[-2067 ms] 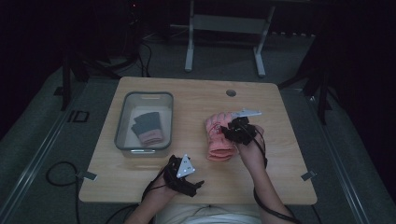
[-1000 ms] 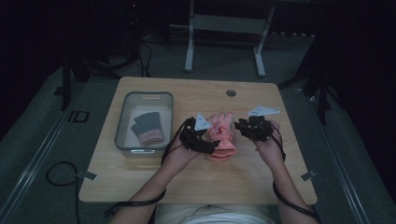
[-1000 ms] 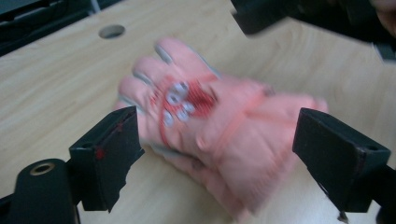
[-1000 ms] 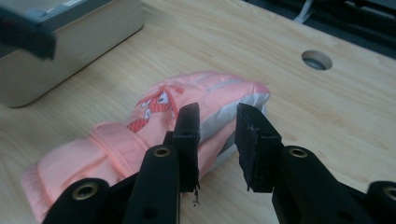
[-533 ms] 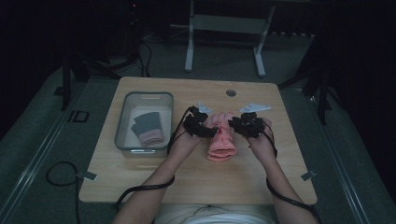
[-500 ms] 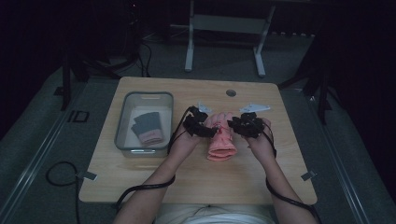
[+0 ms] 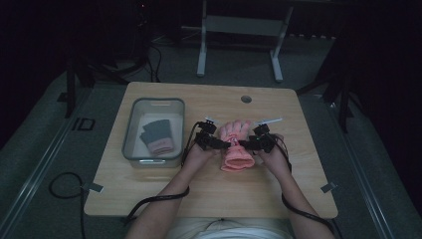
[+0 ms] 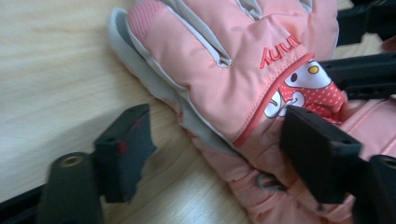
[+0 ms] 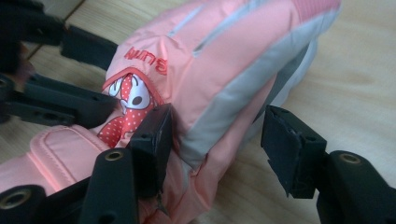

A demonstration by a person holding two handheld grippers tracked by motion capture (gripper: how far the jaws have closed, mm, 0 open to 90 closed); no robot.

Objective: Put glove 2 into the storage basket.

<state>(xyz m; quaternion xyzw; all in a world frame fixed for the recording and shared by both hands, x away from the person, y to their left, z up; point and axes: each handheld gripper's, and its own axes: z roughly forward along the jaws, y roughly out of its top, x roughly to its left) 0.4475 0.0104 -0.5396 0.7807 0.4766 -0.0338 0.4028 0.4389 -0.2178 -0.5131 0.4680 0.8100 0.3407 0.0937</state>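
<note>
the pink glove [image 7: 237, 145] lies flat, long axis near-far, fingertips far; left gripper [image 7: 222, 144] and right gripper [image 7: 245, 145] straddle its edges, jaws unclenched, left closing, right opening.

A pink padded glove [image 7: 237, 145] lies flat on the wooden desk [image 7: 149, 194], a little right of the middle, back side up, fingers pointing toward the far edge and the cuff toward the person. Grey panels run between the fingers and along both side edges. Across the back is red lettering above a red-piped patch bearing a cartoon face with a red, white-dotted bow. The cuff is quilted pink with a strap over the wrist
</note>
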